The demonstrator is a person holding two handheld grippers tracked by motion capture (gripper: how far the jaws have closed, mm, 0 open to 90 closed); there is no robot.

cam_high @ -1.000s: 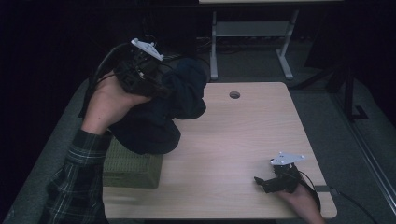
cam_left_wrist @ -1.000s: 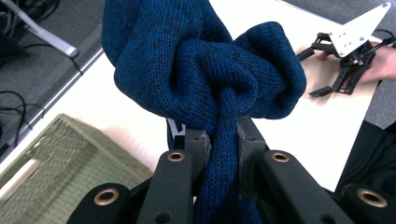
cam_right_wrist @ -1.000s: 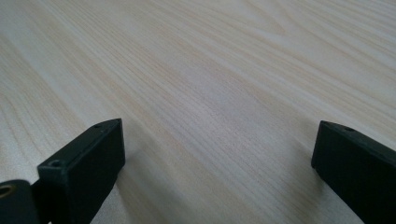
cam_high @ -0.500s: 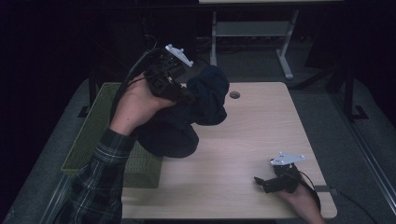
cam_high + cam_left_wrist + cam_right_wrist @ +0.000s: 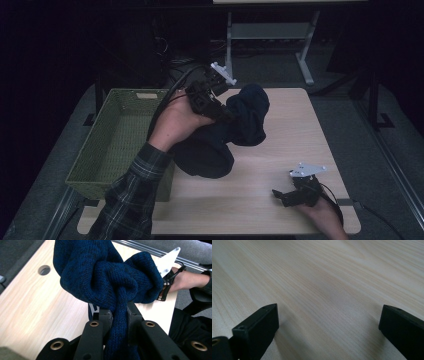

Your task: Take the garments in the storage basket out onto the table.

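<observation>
A dark blue knitted garment (image 5: 230, 132) hangs bunched over the middle of the wooden table (image 5: 300, 125), its lower folds near the tabletop. My left gripper (image 5: 225, 114) is shut on it; in the left gripper view the pads (image 5: 106, 316) pinch a thick twisted fold of the garment (image 5: 112, 280). My right gripper (image 5: 281, 196) rests low at the table's front right corner with its jaws wide apart. The right gripper view looks between those jaws (image 5: 327, 322) at bare wood (image 5: 324, 285), nothing held.
A green woven basket (image 5: 107, 150) stands at the table's left edge, open on top. A round cable hole (image 5: 44, 269) sits in the tabletop near the far edge. A metal stand (image 5: 270, 35) is on the floor behind the table.
My left hand has carried the garment to the right and lower, away from above the basket, which is now uncovered. The right gripper has stayed where it was.
</observation>
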